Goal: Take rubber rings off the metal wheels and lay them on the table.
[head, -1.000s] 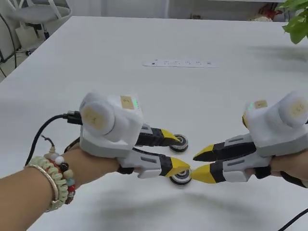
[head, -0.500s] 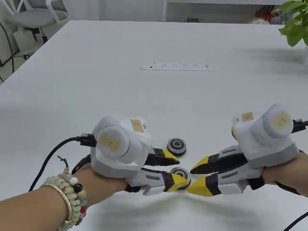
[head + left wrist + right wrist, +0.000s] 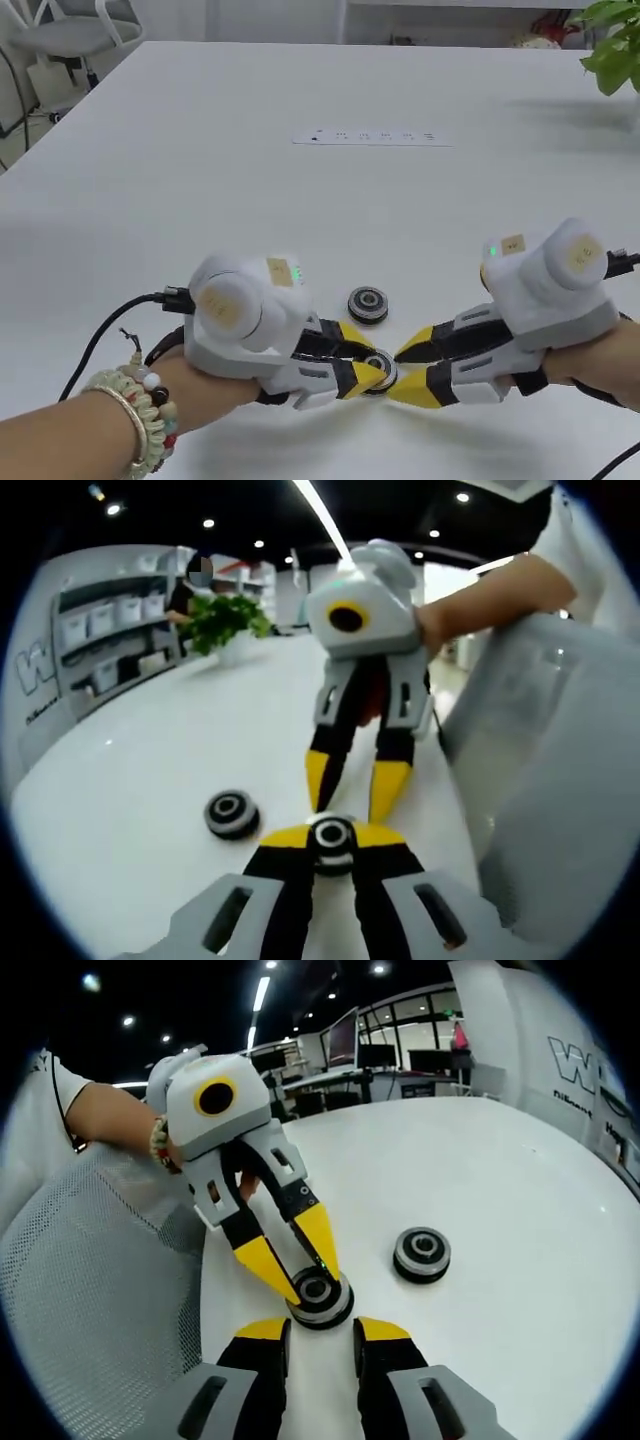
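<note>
White surface point(image 3: 200, 150) with a power strip point(image 3: 372, 138) toward its far edge; a chair point(image 3: 70, 30) beyond the far left corner, a plant point(image 3: 615, 45) at the far right. Shelving with bins point(image 3: 105, 645) under a dark, spot-lit ceiling point(image 3: 250, 520).

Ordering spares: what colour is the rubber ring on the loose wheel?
Black. The rubber ring on the loose wheel shows best in the right gripper view.

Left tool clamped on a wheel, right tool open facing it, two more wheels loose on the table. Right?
Wrong count: the head view shows one loose wheel on the table, not two. The rest holds: left tool clamped on the held wheel, right tool open facing it.
</note>
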A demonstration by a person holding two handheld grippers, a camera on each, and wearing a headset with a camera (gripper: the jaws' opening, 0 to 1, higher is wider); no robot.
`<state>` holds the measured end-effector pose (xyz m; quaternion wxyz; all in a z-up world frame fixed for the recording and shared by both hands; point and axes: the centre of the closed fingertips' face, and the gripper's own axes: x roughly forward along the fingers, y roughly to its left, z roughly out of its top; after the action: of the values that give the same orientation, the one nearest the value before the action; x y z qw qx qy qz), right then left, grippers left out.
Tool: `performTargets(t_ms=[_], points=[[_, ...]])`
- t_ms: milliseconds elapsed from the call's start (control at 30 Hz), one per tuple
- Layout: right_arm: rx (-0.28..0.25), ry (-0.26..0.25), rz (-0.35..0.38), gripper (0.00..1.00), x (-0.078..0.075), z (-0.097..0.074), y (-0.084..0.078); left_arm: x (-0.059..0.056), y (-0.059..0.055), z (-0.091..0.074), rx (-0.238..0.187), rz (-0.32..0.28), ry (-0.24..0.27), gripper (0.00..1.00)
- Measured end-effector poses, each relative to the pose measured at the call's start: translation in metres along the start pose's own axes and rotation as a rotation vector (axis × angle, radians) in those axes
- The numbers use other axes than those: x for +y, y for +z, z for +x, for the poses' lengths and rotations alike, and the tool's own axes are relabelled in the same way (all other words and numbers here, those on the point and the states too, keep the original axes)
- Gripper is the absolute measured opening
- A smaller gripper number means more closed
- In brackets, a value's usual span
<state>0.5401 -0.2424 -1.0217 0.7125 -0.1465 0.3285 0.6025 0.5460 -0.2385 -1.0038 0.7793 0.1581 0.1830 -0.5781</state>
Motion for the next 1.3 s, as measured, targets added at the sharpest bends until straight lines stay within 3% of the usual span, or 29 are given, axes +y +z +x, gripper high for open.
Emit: performTargets(t_ms=[267,533,933,1300], points=[[-0.004,-0.001,-0.006,0.23,0.0006,0.0008,0.0017,0.0004,0.0004,0.0004,-0.023,0.027,0.000,0.15],[-0.020,-0.003,0.006,0.24,0.0009,0.0037,0.0043,0.0016,0.0003,-0.0002,-0.068,-0.007,-0.008,0.15],[0.001,-0.004,-0.057,0.20,0.0023,0.0052,0.0023,0.0016,0.0009,0.0003,-0.076,-0.018,-0.012,0.15],[0.011,-0.004,-0.068,0.16,0.0021,0.0029,0.0015,0.0017,0.0007,0.0000,-0.073,-0.017,-0.007,0.15]])
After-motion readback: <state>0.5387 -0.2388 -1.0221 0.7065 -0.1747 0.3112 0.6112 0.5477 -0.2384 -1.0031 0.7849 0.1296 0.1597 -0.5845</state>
